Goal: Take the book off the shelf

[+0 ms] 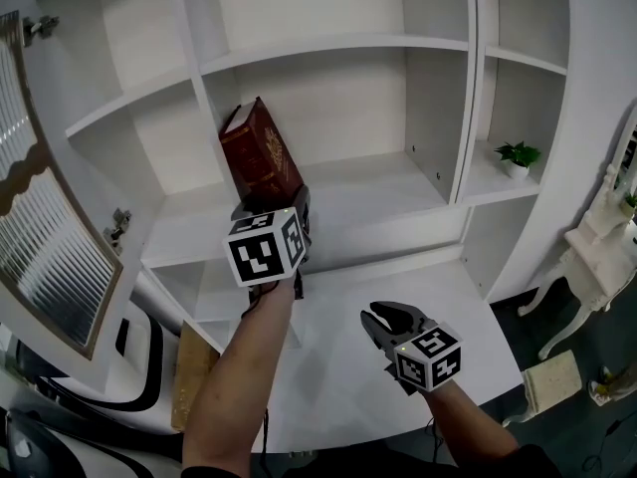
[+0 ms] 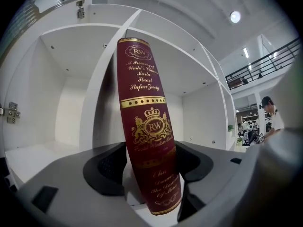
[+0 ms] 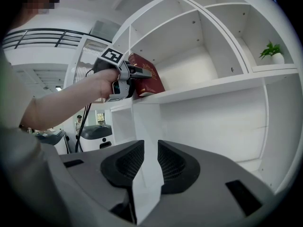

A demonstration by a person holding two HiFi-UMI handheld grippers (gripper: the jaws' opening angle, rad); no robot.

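Observation:
A dark red book (image 1: 261, 157) with gold lettering stands tilted on the middle shelf (image 1: 378, 192), its top leaning toward the upright divider. My left gripper (image 1: 274, 207) is shut on the book's lower spine; in the left gripper view the spine (image 2: 147, 126) fills the space between the jaws. The right gripper view shows the book (image 3: 147, 79) and the left gripper (image 3: 137, 74) at the shelf's edge. Lower down, my right gripper (image 1: 381, 319) hangs over the bottom ledge with its jaws close together and nothing held (image 3: 146, 162).
A small potted plant (image 1: 518, 155) sits in the right compartment. A cabinet door with ribbed glass (image 1: 45, 237) stands open at the left. A white side table (image 1: 602, 242) is at the far right. The other shelf compartments hold nothing.

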